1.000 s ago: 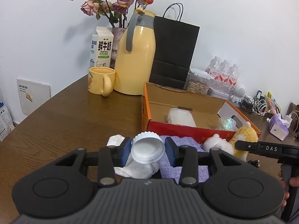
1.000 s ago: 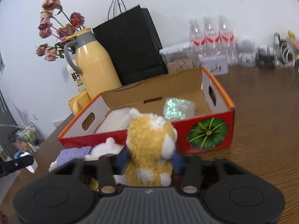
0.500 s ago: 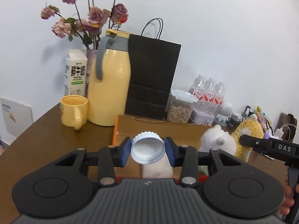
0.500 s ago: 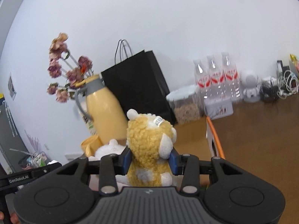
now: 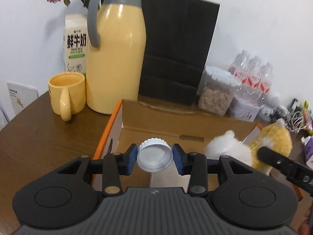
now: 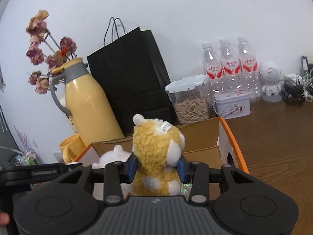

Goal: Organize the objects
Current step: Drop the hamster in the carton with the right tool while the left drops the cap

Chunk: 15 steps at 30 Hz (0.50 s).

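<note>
My left gripper is shut on a white bottle with a ribbed cap, its blue pads pressing the cap from both sides. It hangs over the left part of the open cardboard box with the orange rim. My right gripper is shut on a yellow plush toy, held above the box. A white plush hangs close beside it; I cannot tell whether the two are joined. In the left wrist view both plush parts show at the right, over the box's right end.
Behind the box stand a yellow thermos jug, a yellow mug, a milk carton, a black paper bag, a clear seed container and water bottles. A tin, a white figure and cables lie farther right.
Both grippers have lifted their loads off the table in front of the box and carried them forward over it. The left one has come much closer to the jug and mug.
</note>
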Available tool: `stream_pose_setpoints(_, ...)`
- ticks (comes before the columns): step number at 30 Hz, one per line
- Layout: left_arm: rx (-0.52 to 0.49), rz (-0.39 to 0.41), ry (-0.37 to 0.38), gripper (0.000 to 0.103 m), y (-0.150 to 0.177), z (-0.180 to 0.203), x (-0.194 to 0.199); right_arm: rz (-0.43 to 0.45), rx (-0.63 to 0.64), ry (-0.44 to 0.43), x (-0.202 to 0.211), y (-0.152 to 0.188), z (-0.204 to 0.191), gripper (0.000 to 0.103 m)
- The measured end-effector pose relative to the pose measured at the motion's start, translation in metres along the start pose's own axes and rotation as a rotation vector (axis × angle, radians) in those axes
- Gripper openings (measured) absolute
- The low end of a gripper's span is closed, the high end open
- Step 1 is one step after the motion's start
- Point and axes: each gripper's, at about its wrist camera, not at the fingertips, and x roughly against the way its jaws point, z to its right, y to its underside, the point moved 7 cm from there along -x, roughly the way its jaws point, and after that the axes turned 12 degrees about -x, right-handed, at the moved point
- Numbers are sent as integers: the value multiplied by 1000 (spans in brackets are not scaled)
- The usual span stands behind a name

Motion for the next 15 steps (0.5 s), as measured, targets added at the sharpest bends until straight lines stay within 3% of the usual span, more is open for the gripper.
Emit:
stream_pose_setpoints(3,-19,0,-8,42,3,1,-2,1,35,1,1,0,-1,43)
stream_pose_setpoints(8,-43,65,-30,87,-2,2,11,-9,61,16,3,-1,1,56)
stream_pose_setpoints(9,-47,78,-35,88,-3,2,14,-6,68,23,4,-1,1,63)
stream_pose_setpoints(11,-41,89,-37,103,-5,2,18,8,71,24,8,-3,1,78)
stream_pose_setpoints(12,-36,98,-40,103,-5,1,20,17,76,25,11,-4,-1,86)
stream_pose_setpoints(15,-32,104,-42,103,-7,1,23,33,89,22,18,-5,-3,89)
